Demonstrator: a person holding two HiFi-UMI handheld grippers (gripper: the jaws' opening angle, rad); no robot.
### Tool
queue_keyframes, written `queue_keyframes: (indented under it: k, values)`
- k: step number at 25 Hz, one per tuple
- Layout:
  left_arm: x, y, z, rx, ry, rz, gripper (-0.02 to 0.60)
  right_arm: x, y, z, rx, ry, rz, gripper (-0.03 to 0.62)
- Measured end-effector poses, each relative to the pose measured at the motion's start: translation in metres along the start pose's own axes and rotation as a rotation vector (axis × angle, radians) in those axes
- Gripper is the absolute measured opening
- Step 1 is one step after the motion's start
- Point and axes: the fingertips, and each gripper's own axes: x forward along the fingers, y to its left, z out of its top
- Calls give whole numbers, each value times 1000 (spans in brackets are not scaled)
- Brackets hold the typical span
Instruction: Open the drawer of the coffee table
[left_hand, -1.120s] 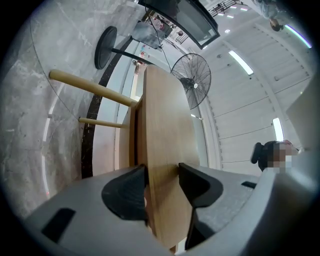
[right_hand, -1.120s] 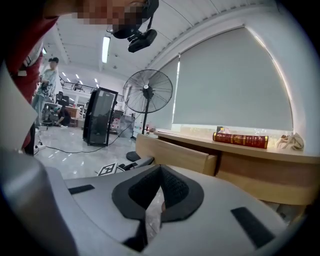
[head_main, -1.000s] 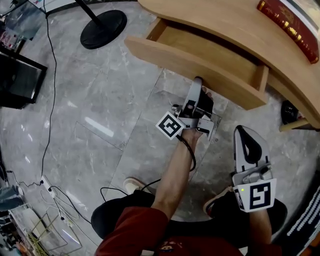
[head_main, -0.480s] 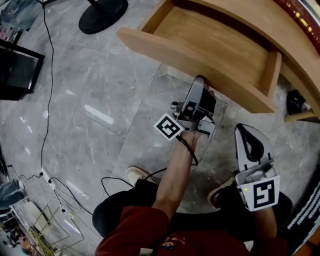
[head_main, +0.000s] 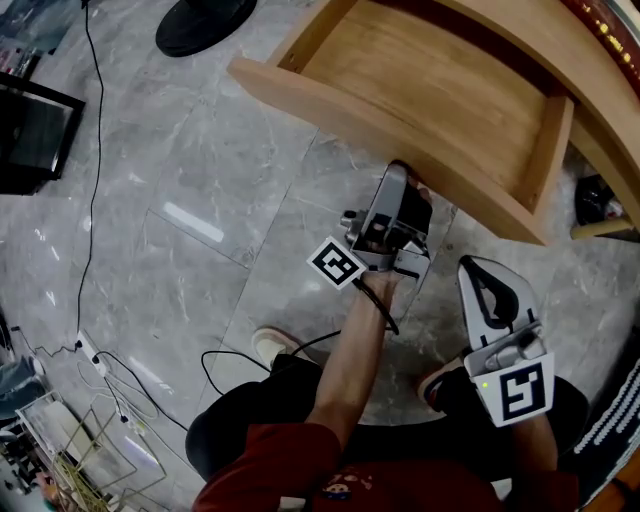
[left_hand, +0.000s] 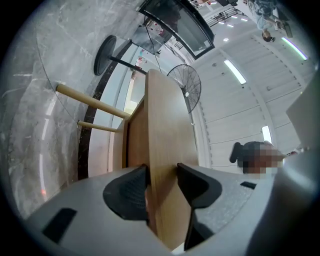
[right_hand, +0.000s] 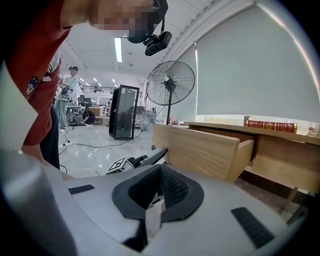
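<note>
The coffee table's (head_main: 545, 45) wooden drawer (head_main: 440, 90) stands pulled well out, with nothing inside it. My left gripper (head_main: 402, 178) reaches up from below and is shut on the lower edge of the drawer front (head_main: 330, 105). In the left gripper view the drawer front (left_hand: 165, 125) runs between the pads (left_hand: 131, 189); the jaws have just been closing a little onto it. My right gripper (head_main: 480, 275) hangs free to the right, below the drawer's corner, and is shut on nothing. The right gripper view shows its jaws (right_hand: 159, 175) together, the drawer (right_hand: 200, 150) ahead and the left gripper (right_hand: 150, 157) under it.
A red book (head_main: 612, 22) lies on the table top. A fan's round base (head_main: 205, 20) stands on the marble floor at the upper left, near a black cabinet (head_main: 30, 130). A cable (head_main: 95, 200) runs to a power strip (head_main: 90, 355). My shoe (head_main: 270, 345) is below the gripper.
The drawer has slid farther out of the table, and the left gripper has come back with it. The right gripper has shifted slightly left and lower.
</note>
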Motion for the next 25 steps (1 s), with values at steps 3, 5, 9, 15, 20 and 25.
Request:
queue_keyframes:
  k: [3,5,9,15,20,25]
  values:
    - [-3,2,-1,-1,6,0,196,2,-1,-2,1,5,1,-5]
    - [-3,3,-1,-3,3,-3,196,4,0,-4,-1,8,3,-5]
    - [-7,9,-2,-13,6,-11,196,5,-1,-5,-7,15,-3,-5]
    - [-12,17,-2,-31,15,-20,198,8,-5,-10,-2,27,-18,-5]
    - [-19,27,-2,-49,-5,-2,198,6,-13,-10,0,32,-38,-5]
    - [-20,28,-2,-46,14,-6,198,8,-19,-8,-3,22,-49,-5]
